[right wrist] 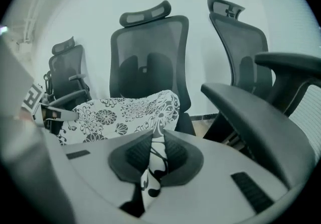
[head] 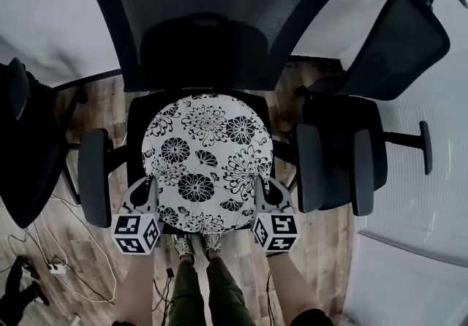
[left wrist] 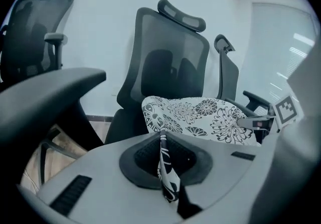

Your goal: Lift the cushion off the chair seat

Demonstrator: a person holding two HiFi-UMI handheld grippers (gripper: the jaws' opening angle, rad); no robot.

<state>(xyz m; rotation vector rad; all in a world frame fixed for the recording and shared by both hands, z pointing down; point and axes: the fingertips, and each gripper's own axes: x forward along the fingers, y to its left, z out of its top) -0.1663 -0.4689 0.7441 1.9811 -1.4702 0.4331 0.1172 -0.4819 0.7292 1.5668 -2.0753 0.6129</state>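
A round white cushion [head: 206,164] with black flower print hangs over the black office chair's seat [head: 137,114], its front part raised. My left gripper [head: 152,187] is shut on the cushion's front left edge. My right gripper [head: 261,187] is shut on its front right edge. In the left gripper view a fold of the cushion fabric [left wrist: 164,163] is pinched flat between the pads, with the cushion [left wrist: 200,116] bulging beyond. The right gripper view shows the same: printed fabric [right wrist: 154,160] clamped in the jaws, the cushion [right wrist: 120,113] spreading left toward the other gripper [right wrist: 50,113].
The chair's armrests [head: 95,177] [head: 309,167] flank the cushion closely. A second black chair [head: 369,109] stands to the right and a third [head: 22,142] to the left. Cables and a power strip [head: 53,267] lie on the wood floor. The person's legs [head: 208,288] are below the cushion.
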